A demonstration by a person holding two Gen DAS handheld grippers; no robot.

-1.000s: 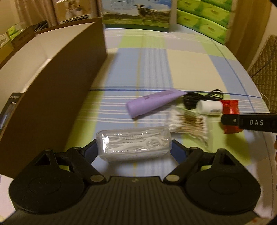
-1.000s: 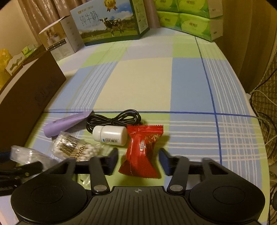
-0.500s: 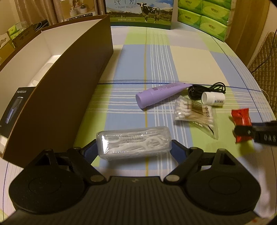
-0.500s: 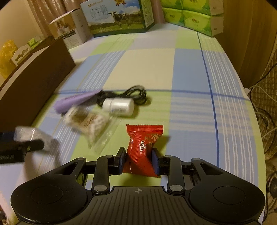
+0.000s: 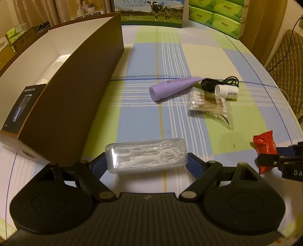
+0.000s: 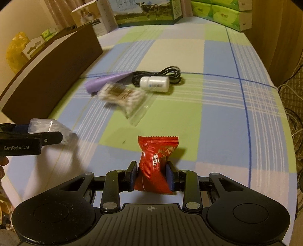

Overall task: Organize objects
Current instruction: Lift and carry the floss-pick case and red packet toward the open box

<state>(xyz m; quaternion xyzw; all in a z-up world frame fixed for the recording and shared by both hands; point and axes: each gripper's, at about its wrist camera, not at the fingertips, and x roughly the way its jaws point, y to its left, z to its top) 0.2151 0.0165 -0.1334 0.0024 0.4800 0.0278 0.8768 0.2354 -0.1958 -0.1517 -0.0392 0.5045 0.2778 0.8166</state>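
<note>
A: Left wrist view first. Left gripper (image 5: pixel 146 160) is spread wide but clamped across the ends of the clear floss pick box (image 5: pixel 146 155), both pads touching it, box held above the checked bench (image 5: pixel 170 56).

B: Brown box (image 5: pixel 75 85)?

A: At 10 o'clock from the gripper, open top, white inside, a dark product carton (image 5: pixel 20 109) in it. At 1 o'clock on the bench: purple tube (image 5: pixel 172 88), cotton swab bag (image 5: pixel 210 102) just beside it, white bottle (image 5: pixel 226 91) touching the black cable (image 5: pixel 217 82). At 3 o'clock, red snack packet (image 5: pixel 265 149) in the right gripper (image 5: pixel 269 157).

B: Right wrist view?

A: Right gripper (image 6: pixel 152 175) narrow, pads pinching the red snack packet (image 6: pixel 157 160) on both sides, packet upright between them. At 12 o'clock, white bottle (image 6: pixel 155 83) lying on the black cable (image 6: pixel 166 72). At 11 o'clock, cotton swab bag (image 6: pixel 123 98), blurred, with the purple tube (image 6: pixel 106 80) behind it. Brown box (image 6: pixel 53 72) at 10 o'clock. Left gripper (image 6: pixel 43 132) at 9 o'clock, holding the floss pick box (image 6: pixel 45 126).

B: Background?

A: Milk carton (image 6: pixel 145 13), green tissue packs (image 6: pixel 223 15) at the far edge.
</note>
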